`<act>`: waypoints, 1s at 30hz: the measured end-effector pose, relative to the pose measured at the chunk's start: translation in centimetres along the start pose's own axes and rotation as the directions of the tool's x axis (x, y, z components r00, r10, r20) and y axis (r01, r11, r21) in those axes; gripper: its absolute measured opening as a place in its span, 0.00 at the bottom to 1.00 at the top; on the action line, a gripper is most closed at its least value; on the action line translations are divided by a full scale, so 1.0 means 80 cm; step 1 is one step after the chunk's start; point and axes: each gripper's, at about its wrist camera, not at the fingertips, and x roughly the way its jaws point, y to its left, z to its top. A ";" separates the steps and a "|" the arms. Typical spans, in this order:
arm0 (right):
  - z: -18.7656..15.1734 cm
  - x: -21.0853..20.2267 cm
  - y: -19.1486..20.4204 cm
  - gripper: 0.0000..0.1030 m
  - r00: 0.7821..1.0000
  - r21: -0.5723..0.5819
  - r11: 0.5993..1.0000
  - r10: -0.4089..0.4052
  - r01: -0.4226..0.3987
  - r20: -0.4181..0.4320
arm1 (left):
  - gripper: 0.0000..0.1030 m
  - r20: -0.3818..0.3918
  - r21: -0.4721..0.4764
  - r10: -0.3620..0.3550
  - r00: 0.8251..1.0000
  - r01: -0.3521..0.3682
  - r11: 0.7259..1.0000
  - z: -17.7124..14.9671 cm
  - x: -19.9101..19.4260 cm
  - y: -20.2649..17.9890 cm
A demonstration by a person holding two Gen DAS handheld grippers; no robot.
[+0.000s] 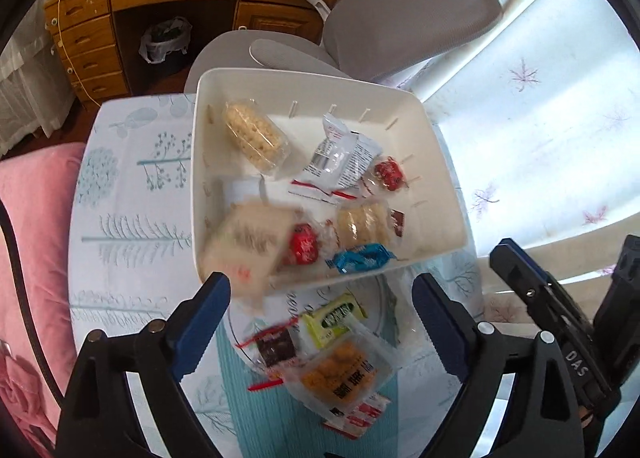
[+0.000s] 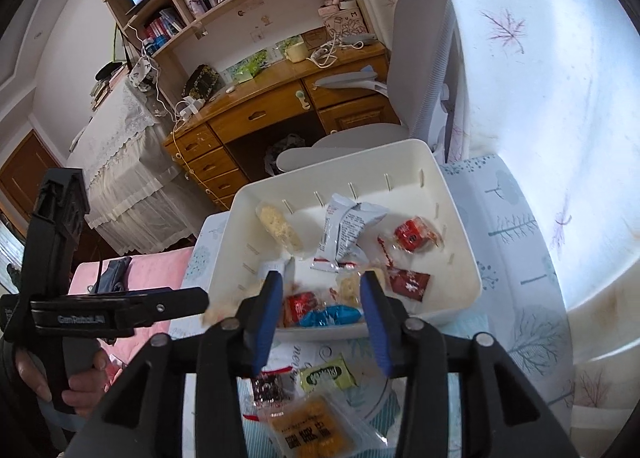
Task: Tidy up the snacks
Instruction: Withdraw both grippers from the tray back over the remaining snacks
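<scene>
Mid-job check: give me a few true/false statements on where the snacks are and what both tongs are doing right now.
1. The white bin already holds several snacks. True.
2. The left tongs are clamped on the orange packet. False: they stand open, nothing gripped.
3. The blue candy lies on the table outside the bin. False: it lies inside, near the front wall.
4. The green packet is still outside the bin. True.
5. The right tongs grip nothing. True.
</scene>
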 end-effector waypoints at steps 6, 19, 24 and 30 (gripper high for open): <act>-0.015 -0.020 -0.005 0.46 1.000 -0.029 1.000 0.000 -0.001 -0.030 | 0.89 0.020 -0.039 0.031 0.999 -0.031 0.999 -0.032 -0.024 -0.011; -0.046 -0.065 -0.029 0.63 0.994 -0.133 0.990 0.023 -0.037 -0.105 | 0.89 0.065 -0.215 0.120 0.991 -0.104 0.971 -0.135 -0.054 -0.036; -0.057 -0.077 -0.042 0.66 0.989 -0.197 0.979 0.029 -0.058 -0.146 | 0.89 0.056 -0.300 0.154 0.987 -0.130 0.945 -0.175 -0.045 -0.047; -0.068 -0.085 -0.060 0.75 0.983 -0.255 0.965 0.018 -0.065 -0.183 | 0.89 0.030 -0.374 0.174 0.984 -0.151 0.915 -0.215 -0.022 -0.061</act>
